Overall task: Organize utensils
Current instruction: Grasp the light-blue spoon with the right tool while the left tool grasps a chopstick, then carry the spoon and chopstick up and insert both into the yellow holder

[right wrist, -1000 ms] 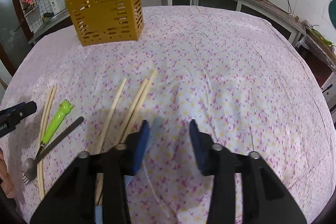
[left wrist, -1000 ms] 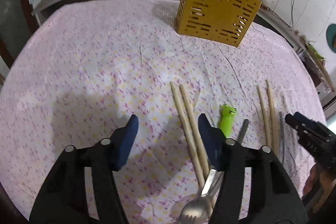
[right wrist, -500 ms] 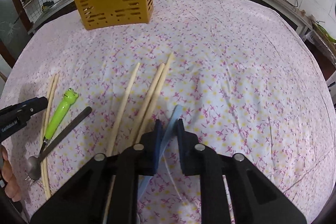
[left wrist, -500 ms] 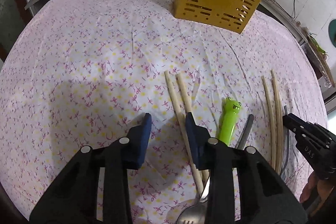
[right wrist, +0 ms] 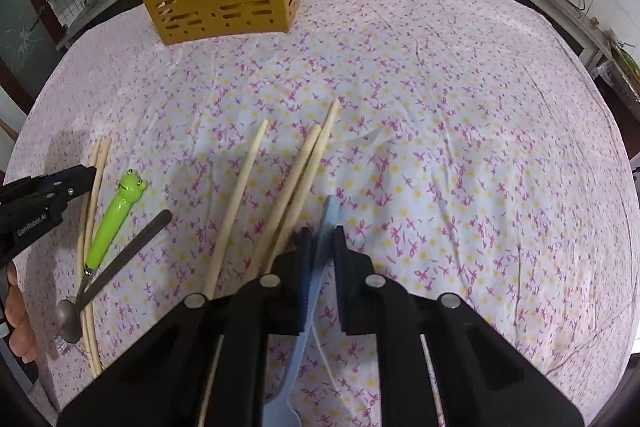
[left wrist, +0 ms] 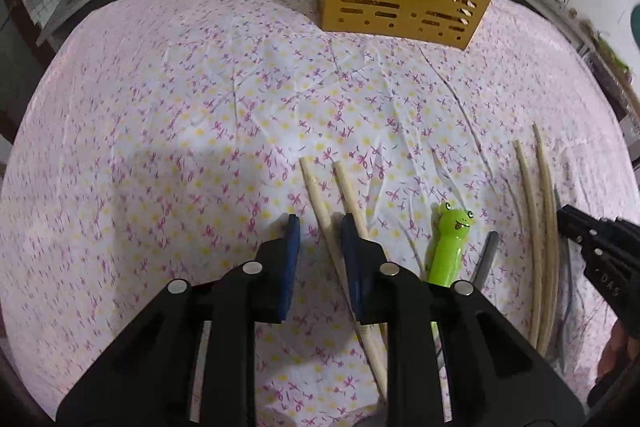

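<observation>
On the flowered bench point(right wrist: 440, 107), blue plastic utensil point(right wrist: 330, 211), handle pinched between closing jaws of right gripper point(right wrist: 322, 239). Light, smooth, a bit bendy; best held mid-handle. Left gripper point(left wrist: 320, 227) closing round one wooden chopstick point(left wrist: 314, 191), not squeezing yet; stiff, light, quick to roll. Right view alone: pinch on blue handle. Left view alone: chopstick in that gap.
</observation>
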A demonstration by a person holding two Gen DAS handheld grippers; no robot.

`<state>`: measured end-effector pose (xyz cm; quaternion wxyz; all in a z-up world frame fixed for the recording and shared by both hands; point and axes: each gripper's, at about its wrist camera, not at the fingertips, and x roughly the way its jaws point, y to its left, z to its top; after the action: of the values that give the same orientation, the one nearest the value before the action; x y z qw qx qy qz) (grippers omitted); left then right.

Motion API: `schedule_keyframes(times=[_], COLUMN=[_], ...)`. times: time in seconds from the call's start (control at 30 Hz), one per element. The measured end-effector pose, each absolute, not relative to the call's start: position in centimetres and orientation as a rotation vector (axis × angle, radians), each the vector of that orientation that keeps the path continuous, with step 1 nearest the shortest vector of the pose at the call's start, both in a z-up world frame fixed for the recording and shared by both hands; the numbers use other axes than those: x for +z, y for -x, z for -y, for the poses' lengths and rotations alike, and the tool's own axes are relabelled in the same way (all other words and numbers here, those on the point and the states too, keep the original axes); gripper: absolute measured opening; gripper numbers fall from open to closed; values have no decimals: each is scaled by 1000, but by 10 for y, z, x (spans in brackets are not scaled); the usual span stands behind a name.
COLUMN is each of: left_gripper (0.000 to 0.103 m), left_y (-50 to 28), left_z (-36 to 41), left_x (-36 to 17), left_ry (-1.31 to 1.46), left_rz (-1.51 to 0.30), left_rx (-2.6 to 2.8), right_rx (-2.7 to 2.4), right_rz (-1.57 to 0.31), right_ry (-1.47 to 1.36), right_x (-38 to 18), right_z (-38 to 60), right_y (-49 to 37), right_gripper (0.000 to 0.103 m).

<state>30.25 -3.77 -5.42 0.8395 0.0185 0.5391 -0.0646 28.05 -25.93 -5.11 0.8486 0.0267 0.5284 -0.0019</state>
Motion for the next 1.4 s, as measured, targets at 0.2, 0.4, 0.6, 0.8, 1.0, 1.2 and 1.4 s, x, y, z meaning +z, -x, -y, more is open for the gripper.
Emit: schedule_keyframes(times=[0.2,0.4,0.6,0.8,1.0,1.2,1.4], left_gripper=[10,10,9,7,5,5,5], left_y=[-305,-297,-288,-269,-259,-258,-270], left_z=[35,25,21,16,17,13,11], left_x=[-55,-48,-18,24,59,82,84], left_ry=[-35,-27,-14,-14,-18,7,20], left_rz=[-1143,-1115,-987,-810,-703,-640,-638], left_rx=[-152,-163,-162,-191,-182,-180,-191], right_rx=[28,50,64,57,54,67,64], right_rz=[-1097,-1039,-946,-839,-784,-722,-691], right_ry=[-128,-146,-186,-210,-213,-212,-188], right_x=[-49,-37,-14,9,23,41,50], right_z=[270,275,285,291,295,295,290], right_y=[-281,-274,-267,-260,-263,-265,-269], right_gripper=[8,8,7,7,7,7,7])
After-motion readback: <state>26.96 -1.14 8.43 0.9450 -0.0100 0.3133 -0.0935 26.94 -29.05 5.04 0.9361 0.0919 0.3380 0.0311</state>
